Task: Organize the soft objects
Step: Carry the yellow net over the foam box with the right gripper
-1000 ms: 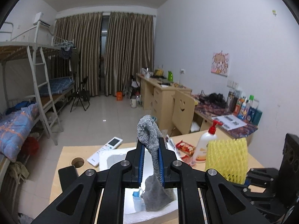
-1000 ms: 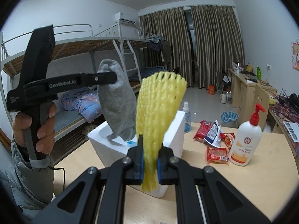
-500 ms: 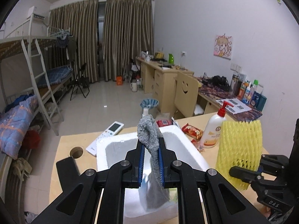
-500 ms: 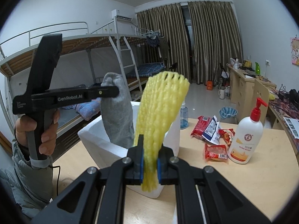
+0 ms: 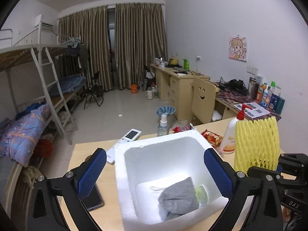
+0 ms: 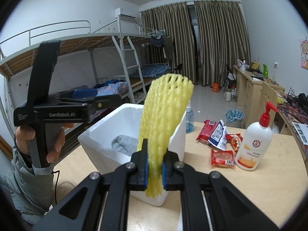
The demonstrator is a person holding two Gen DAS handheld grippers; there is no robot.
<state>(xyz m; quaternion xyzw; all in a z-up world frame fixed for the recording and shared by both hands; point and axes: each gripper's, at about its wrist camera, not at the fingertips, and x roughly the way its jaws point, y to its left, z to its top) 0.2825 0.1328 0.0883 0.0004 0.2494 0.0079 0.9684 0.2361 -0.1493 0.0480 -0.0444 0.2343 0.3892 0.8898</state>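
1. The left claw [image 5: 155,170] is wide open, with nothing in it. Its two blue pads [image 5: 92,170] sit one on each side of the white foam box [image 5: 119,173]. I cannot tell if they touch the box walls.
2. The gray sock [image 5: 178,197] lies in a soft heap at the bottom of the box, on the near side. Nothing is holding it.
3. Just to the right of the sock, down in the box, is a small pale green thing [image 5: 202,192]. It is too small to tell what it is.
4. The right claw [image 6: 155,170] is squeezed tight on the yellow foam net [image 6: 165,119]. Its blue pads [image 6: 145,170] pinch the net near its bottom end.
5. The net stands up tall and leans a little to the right. A short bit hangs down under the pads.
6. The net is up in the air, in front of the near right side of the box. It is not in the box.
7. The box sits on a light wood table [image 6: 259,190].
8. On the table, right of the box, stands a white lotion bottle [image 6: 253,146] with a red pump. Some red snack packs [image 6: 221,156] lie near it.
9. At the far side of the box are a clear spray bottle [image 5: 163,126] and a white remote [image 5: 130,135].
10. A dark phone [image 5: 92,202] lies flat on the table, left of the box.
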